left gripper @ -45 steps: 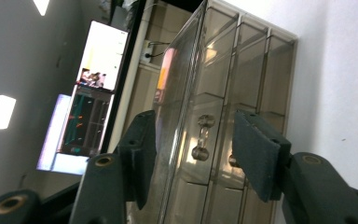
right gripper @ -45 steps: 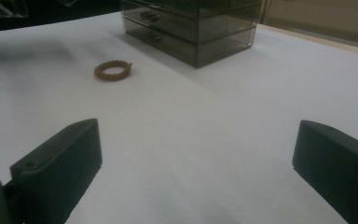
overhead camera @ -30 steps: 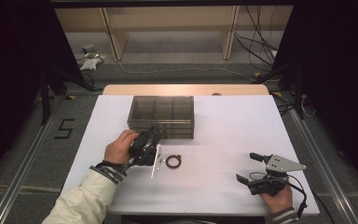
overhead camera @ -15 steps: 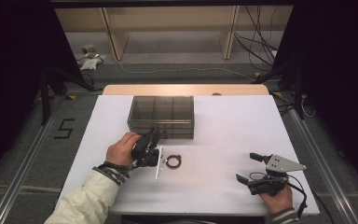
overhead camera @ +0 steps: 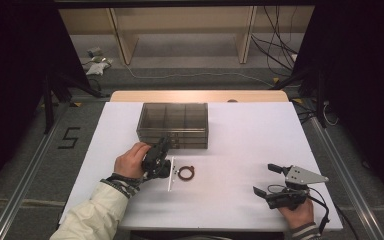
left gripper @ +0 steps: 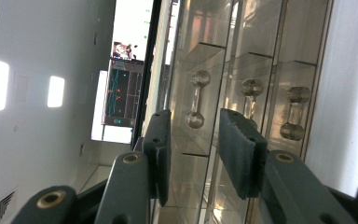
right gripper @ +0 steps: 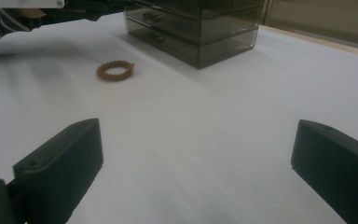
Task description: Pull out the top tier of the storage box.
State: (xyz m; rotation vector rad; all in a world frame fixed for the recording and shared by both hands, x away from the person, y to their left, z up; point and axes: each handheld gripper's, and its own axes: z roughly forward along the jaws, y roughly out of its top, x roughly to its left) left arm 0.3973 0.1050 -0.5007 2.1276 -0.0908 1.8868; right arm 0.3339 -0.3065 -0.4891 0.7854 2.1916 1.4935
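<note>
Smoked-plastic drawer box [overhead camera: 173,125] is being faced by the left gripper [left gripper: 193,140], whose jaws have just been closing around a drawer knob [left gripper: 196,99], not yet pressing. Beside the box, a bracelet [overhead camera: 185,173] is lying. Right gripper [overhead camera: 269,180] is being held wide apart.

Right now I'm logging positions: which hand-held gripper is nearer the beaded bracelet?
Left. The left hand-held gripper is just beside the beaded bracelet; the right hand-held gripper rests far off.

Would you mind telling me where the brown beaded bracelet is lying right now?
In the high view the bracelet lies on the white table, just right of the left hand-held gripper and in front of the clear drawer box.
</note>
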